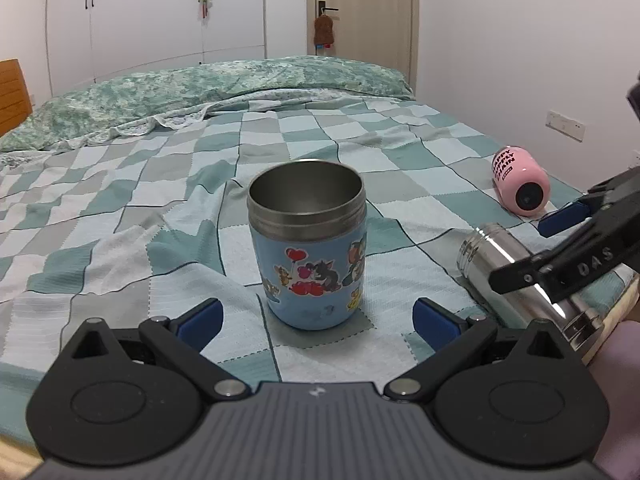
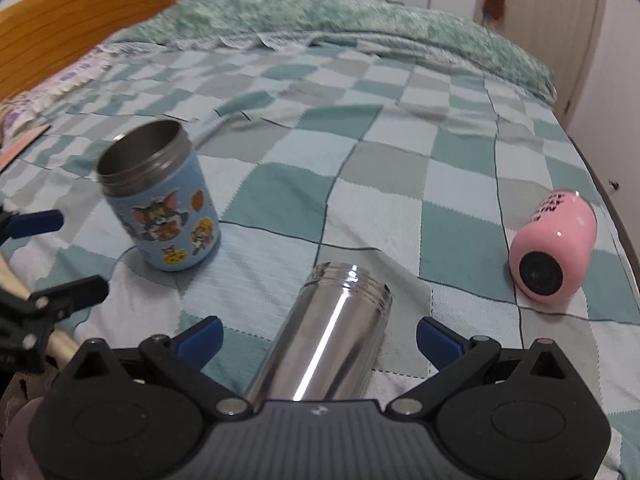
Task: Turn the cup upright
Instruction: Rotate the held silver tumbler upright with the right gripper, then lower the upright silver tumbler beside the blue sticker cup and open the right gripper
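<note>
A blue cartoon cup [image 1: 308,246] stands upright on the checked bedspread, its open steel mouth up. My left gripper [image 1: 318,320] is open, its blue pads on either side of the cup's base and apart from it. The cup also shows in the right wrist view [image 2: 160,196]. A shiny steel cup [image 2: 328,340] lies on its side, mouth pointing away. My right gripper [image 2: 320,338] is open around it, pads not touching. The steel cup also shows in the left wrist view [image 1: 520,276], with the right gripper [image 1: 560,240] over it.
A pink cup [image 2: 554,248] lies on its side near the bed's right edge, its base facing me; it also shows in the left wrist view [image 1: 520,180]. A green quilt [image 1: 220,88] is bunched at the far end. A wooden headboard [image 2: 80,20] stands at the left.
</note>
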Available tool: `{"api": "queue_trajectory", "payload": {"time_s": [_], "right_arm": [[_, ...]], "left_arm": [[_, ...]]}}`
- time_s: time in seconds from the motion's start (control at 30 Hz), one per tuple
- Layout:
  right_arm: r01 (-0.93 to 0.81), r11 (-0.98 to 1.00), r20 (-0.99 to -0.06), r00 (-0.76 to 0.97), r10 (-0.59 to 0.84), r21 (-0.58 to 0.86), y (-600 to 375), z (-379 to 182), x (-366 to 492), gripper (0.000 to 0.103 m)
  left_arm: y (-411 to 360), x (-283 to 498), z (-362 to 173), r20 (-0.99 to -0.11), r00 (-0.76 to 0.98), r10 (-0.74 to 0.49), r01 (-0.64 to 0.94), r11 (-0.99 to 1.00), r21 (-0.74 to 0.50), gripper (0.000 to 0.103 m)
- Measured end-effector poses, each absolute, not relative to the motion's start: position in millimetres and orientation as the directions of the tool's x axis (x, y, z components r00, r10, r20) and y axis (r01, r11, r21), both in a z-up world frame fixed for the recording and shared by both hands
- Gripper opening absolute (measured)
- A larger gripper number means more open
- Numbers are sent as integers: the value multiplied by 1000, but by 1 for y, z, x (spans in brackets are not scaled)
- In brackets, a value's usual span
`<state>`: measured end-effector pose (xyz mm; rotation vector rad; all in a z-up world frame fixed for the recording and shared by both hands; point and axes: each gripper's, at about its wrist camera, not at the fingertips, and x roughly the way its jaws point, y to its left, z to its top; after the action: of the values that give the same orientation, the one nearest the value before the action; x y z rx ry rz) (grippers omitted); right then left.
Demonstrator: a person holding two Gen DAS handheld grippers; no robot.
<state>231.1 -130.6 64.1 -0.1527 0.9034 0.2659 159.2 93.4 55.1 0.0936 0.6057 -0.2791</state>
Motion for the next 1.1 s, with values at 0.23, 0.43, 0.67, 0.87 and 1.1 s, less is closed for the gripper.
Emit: {"api": "queue_trajectory", "payload": {"time_s": [0.23,0.43,0.67,0.87,1.1], "right_arm": [[-233,972,-836,540,97,-38,-116,48,255,103],[-176,984,-854,517,61,-36,-112,40,267,103],[-131,991,-871,490,40,-28,-115,29,281,99],[-119,993,-892,447,75,23,-120,19,288,66],[-156,980,-869,460,185,126,-130,26,281,62]], "left_arm": [[104,168,41,-553,780,-292,341,940,-16,103],[111,177,31,-546,771,-328,367,929,-40,103],[111,178,28,-535,769,-350,387,921,-46,103],[111,178,28,-534,771,-347,379,924,-53,103],[111,175,31,-527,775,-348,375,925,-59,103]]}}
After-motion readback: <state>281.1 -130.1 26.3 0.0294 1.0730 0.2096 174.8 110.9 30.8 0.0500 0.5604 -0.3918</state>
